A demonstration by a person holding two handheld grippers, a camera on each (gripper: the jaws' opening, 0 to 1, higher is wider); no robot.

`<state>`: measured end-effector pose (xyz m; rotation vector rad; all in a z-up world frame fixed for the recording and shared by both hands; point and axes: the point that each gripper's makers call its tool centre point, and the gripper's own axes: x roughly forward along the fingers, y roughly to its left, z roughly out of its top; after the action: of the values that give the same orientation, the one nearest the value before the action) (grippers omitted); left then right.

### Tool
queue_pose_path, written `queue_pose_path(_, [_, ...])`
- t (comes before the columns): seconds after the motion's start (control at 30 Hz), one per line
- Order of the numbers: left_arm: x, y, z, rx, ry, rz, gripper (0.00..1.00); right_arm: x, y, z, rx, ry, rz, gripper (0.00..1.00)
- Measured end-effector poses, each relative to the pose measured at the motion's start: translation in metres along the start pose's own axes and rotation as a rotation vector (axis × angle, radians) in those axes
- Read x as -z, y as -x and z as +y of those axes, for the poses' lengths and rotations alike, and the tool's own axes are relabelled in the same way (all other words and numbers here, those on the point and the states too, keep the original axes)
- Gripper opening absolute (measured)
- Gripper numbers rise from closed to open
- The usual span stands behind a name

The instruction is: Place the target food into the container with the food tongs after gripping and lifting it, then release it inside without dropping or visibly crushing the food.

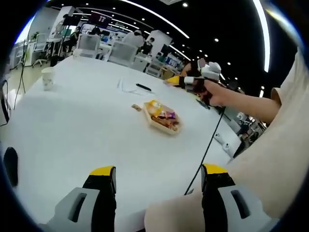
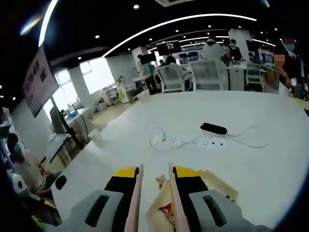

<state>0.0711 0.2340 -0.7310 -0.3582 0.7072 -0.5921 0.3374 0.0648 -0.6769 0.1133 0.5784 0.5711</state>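
A shallow tan container (image 1: pixel 163 118) holding mixed snacks sits mid-table, with one small food piece (image 1: pixel 136 107) on the table just left of it. My left gripper (image 1: pixel 159 172) hangs open and low over the near table, far from the container. A hand holds my right gripper (image 1: pixel 176 80) beyond the container. In the right gripper view, my right gripper (image 2: pixel 155 173) is shut on the pinkish food tongs (image 2: pixel 134 193), whose two arms stand slightly apart. They hover over the container (image 2: pixel 217 186) and a food piece (image 2: pixel 161 181) at its edge. I see nothing between the tong tips.
A paper cup (image 1: pixel 47 77) stands at the far left of the white table (image 1: pixel 82 121). A black pen (image 1: pixel 143 87) and papers lie behind the container. A white power strip (image 2: pixel 193 142) with looped cable and a black object (image 2: pixel 213 128) lie ahead. Chairs line the far edge.
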Motion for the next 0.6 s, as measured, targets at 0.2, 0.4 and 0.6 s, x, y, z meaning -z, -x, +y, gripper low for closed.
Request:
queue_pose_path(0.2, [0.007,-0.012,-0.008,0.045,-0.001,0.035,0.71,0.005,-0.005,0.003,-0.006,0.008,0.012,0.28])
queue_pose_path(0.4, [-0.007,-0.021,-0.011,0.071,-0.044,0.031,0.7,0.007,-0.011,0.001,-0.019,0.034,0.034,0.28])
queue_pose_path(0.6, [-0.015,-0.024,-0.01,0.081,-0.068,0.027,0.7,0.006,-0.015,0.0,-0.028,0.054,0.043,0.28])
